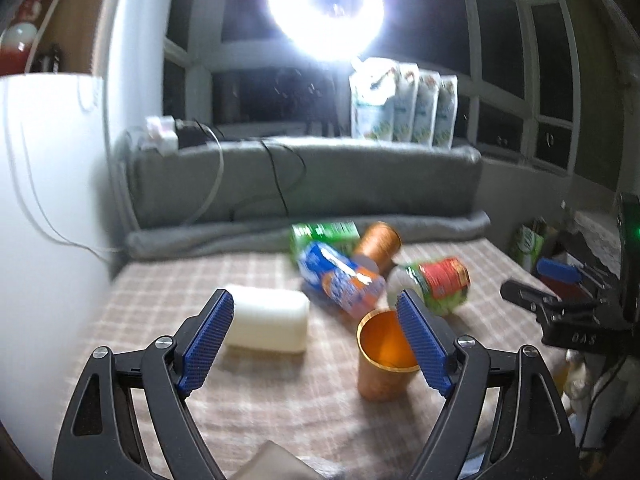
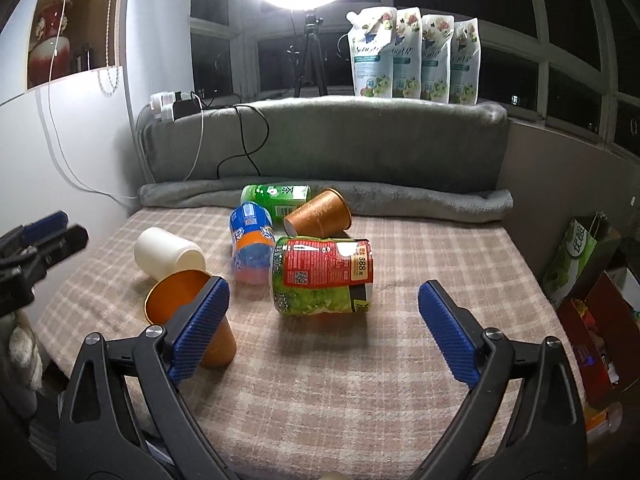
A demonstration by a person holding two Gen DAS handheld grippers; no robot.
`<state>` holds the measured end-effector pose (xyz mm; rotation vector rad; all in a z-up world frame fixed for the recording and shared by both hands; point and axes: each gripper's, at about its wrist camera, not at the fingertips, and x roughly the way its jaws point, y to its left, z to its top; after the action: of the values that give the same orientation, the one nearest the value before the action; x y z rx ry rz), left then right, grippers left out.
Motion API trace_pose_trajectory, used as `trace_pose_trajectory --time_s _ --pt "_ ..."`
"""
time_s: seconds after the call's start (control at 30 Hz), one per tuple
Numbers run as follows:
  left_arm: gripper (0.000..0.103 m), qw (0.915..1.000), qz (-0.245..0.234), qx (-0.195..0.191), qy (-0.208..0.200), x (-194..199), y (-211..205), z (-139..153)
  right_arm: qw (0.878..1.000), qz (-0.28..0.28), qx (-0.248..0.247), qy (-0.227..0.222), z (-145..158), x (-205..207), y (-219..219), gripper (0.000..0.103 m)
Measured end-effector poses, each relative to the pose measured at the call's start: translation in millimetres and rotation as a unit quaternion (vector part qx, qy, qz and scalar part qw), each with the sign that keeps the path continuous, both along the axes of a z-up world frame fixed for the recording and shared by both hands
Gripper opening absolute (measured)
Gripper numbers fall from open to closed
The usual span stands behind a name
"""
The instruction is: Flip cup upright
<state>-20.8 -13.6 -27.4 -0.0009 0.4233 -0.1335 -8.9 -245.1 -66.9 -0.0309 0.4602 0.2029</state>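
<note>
An orange cup (image 1: 382,360) stands upright on the checked cloth, mouth up, just beyond my left gripper's right finger (image 1: 420,340). It also shows in the right wrist view (image 2: 180,296), partly behind my right gripper's left finger (image 2: 200,328). My left gripper (image 1: 316,336) is open and empty, above the cloth between the white cup (image 1: 268,322) and the orange cup. My right gripper (image 2: 324,328) is open and empty, in front of the red and green cup (image 2: 320,276). A second orange cup (image 2: 320,212) lies on its side at the back.
A white cup (image 2: 168,254), a blue and orange bottle (image 2: 252,244) and a green can (image 2: 276,196) lie on their sides. A grey cushion (image 2: 328,136) backs the table. Several refill pouches (image 2: 412,56) stand behind it. Boxes and bags (image 2: 588,280) sit at the right.
</note>
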Motion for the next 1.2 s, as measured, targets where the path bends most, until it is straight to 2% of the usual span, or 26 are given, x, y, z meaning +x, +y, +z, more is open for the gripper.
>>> trace_pose_trajectory --time_s 0.2,0.27,0.4,0.47,0.5,0.77,1.2 --pt "0.085 0.9985 0.027 0.005 -0.047 -7.6 1.0 11.2 0.999 -0.021 0.007 -0.031 6.3 -6.7 -1.2 0.098" --pt "0.085 0.9981 0.031 0.007 -0.054 -7.3 -0.3 13.5 0.998 -0.036 0.007 -0.054 10.4 -10.1 -2.1 0.103" --pt "0.086 0.9975 0.039 0.003 -0.059 -7.1 0.5 15.7 0.994 -0.056 -0.003 -0.092 19.1 -17.7 0.1 0.103" --pt "0.1 0.9973 0.041 0.001 -0.061 -6.2 1.2 16.1 0.992 -0.065 -0.008 -0.106 22.3 -19.4 1.4 0.103" --pt "0.103 0.9969 0.043 -0.001 -0.066 -7.3 1.9 16.3 0.992 -0.066 -0.008 -0.11 23.3 -19.9 1.6 0.103" --pt "0.103 0.9965 0.044 -0.004 -0.071 -9.9 2.4 17.5 0.992 -0.064 -0.003 -0.108 23.1 -19.0 2.1 0.103" --pt "0.103 0.9976 0.044 -0.016 -0.051 -7.7 5.5 13.3 0.992 -0.069 -0.003 -0.11 23.0 -19.2 1.1 0.103"
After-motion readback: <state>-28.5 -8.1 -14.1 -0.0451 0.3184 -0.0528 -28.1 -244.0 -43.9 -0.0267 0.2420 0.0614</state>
